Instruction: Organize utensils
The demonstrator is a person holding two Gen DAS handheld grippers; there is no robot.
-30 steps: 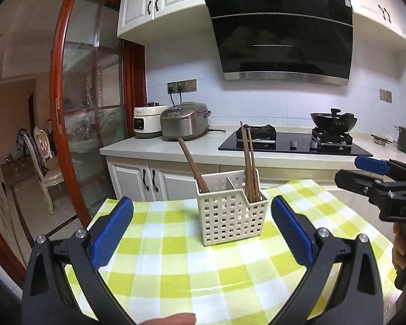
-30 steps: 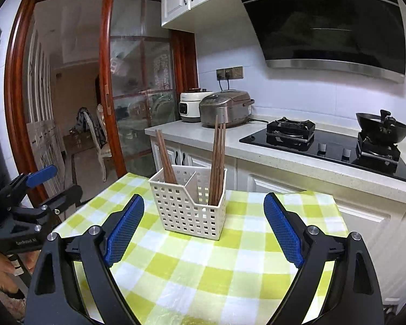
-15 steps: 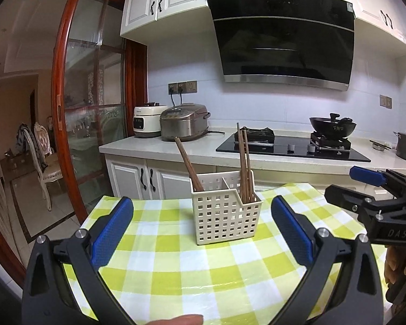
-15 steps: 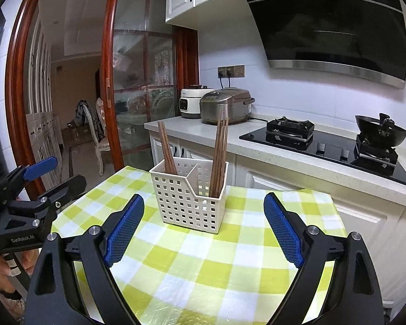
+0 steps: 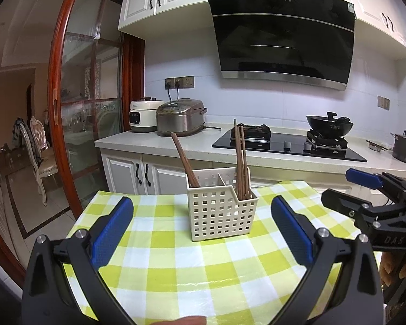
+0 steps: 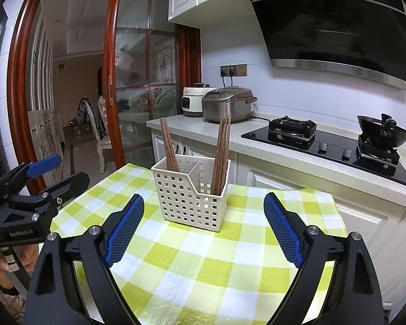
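Observation:
A white perforated basket (image 5: pixel 222 216) (image 6: pixel 181 197) with two compartments stands on a green-and-white checked tablecloth (image 5: pixel 203 270) (image 6: pixel 203 257). Brown chopsticks lean in its left compartment (image 5: pixel 182 159) (image 6: pixel 169 146). Several more stand in its right compartment (image 5: pixel 241 162) (image 6: pixel 222 149). My left gripper (image 5: pixel 202 203) is open, level with the basket and a short way in front of it, holding nothing. My right gripper (image 6: pixel 203 200) is open too, facing the basket from the right front. Each shows in the other's view: the right gripper (image 5: pixel 337 185) at the right edge, the left gripper (image 6: pixel 71 168) at the left edge.
Behind the table runs a counter (image 5: pixel 149 140) with two rice cookers (image 5: pixel 180 117), a black hob (image 5: pixel 284 145), a wok (image 5: pixel 328 126) and a steel pot (image 5: pixel 403 149). A red-framed glass sliding door (image 5: pixel 89 108) stands to the left. A fingertip (image 5: pixel 186 319) shows at the bottom edge.
Both views have drifted only slightly; the basket sits a little further left in the left wrist view. Both grippers stay open and nothing was taken hold of.

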